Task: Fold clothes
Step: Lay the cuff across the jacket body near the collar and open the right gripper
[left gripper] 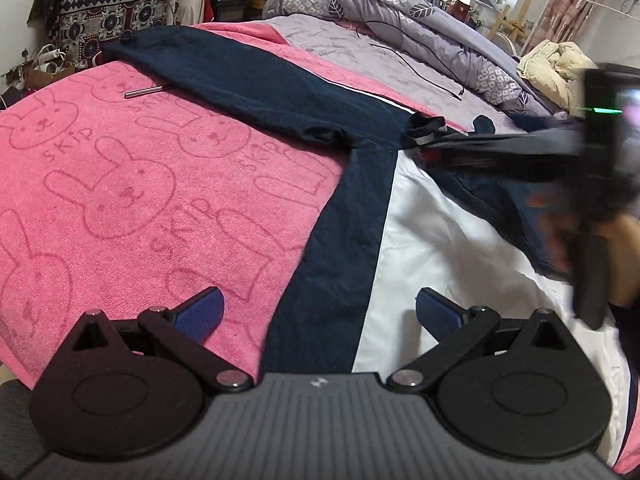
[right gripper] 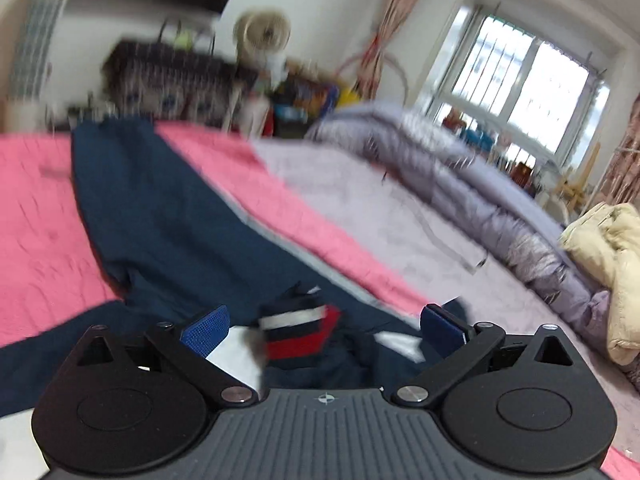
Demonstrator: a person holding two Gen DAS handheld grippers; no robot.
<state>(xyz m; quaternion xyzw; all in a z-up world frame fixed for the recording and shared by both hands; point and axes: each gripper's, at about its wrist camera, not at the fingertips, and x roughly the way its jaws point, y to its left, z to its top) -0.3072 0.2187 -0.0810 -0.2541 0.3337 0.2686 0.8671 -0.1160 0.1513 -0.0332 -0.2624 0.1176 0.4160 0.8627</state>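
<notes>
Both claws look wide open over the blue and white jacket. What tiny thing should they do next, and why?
Probably lower the right claw and close it on the striped cuff, which sits bunched between its open fingers. The jacket lies spread on the pink bunny towel, one sleeve stretched away, so nothing looks folded yet. The left claw hangs open over the jacket's body, holding nothing.

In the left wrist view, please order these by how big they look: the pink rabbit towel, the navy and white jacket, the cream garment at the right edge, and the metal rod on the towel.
1. pink rabbit towel
2. navy and white jacket; near the towel in area, and partly hidden, so their order is unsure
3. cream garment; far off, so it looks small
4. metal rod
</notes>
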